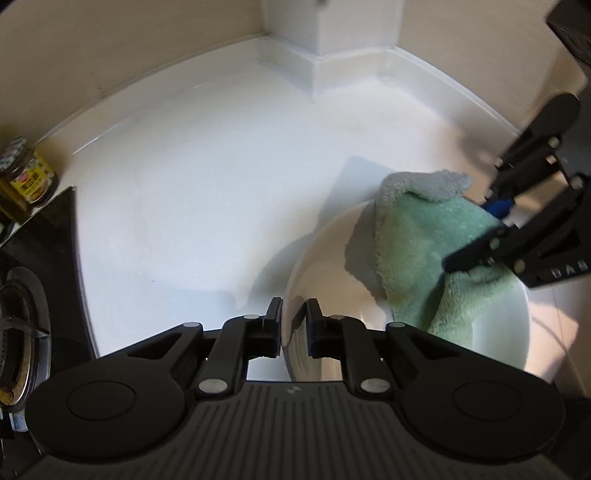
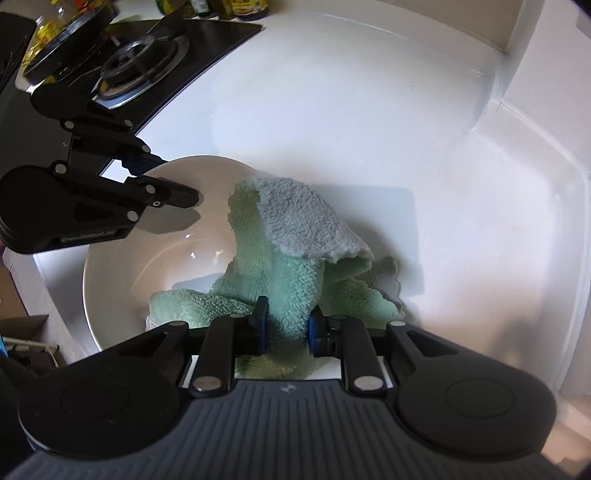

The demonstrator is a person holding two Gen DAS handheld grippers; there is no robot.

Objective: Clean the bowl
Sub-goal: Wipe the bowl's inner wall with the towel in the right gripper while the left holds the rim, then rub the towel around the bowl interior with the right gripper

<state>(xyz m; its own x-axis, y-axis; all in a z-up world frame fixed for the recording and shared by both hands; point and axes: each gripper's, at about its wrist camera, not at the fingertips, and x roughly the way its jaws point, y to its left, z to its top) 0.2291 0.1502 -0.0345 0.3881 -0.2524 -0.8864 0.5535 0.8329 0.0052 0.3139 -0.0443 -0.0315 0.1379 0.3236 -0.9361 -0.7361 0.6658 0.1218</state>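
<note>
A white countertop (image 1: pixel 207 177) fills most of both views, curving up into a low white backsplash with a boxed corner column (image 1: pixel 314 44) at the rear. Along one side sits a black glass gas hob (image 2: pixel 177 40) with a round metal burner (image 2: pixel 144 66); a jar with a yellow label (image 1: pixel 27 173) stands at the hob's back corner in the left wrist view, and a row of bottles (image 2: pixel 221 5) shows beyond the hob in the right wrist view, too cropped to read. The white bowl (image 2: pixel 122 254) rests on the countertop near its front edge, upright and glossy inside. A fluffy green cloth (image 2: pixel 291 269), with a paler grey-blue reverse side folded over at the top, is draped across the bowl's rim, part lying down in the bowl and part spilling outside onto the counter. The left gripper (image 1: pixel 294 325) is clamped on the bowl's rim, one finger outside the wall and one inside, the wall pinched between the blue pads; in the right wrist view the same gripper (image 2: pixel 162 177) reaches in from the hob side and grips the far rim. The right gripper (image 2: pixel 286 325) is closed on a bunched fold of the green cloth, the fabric squeezed between its blue pads (image 2: pixel 314 328), just above the bowl's near rim.
</note>
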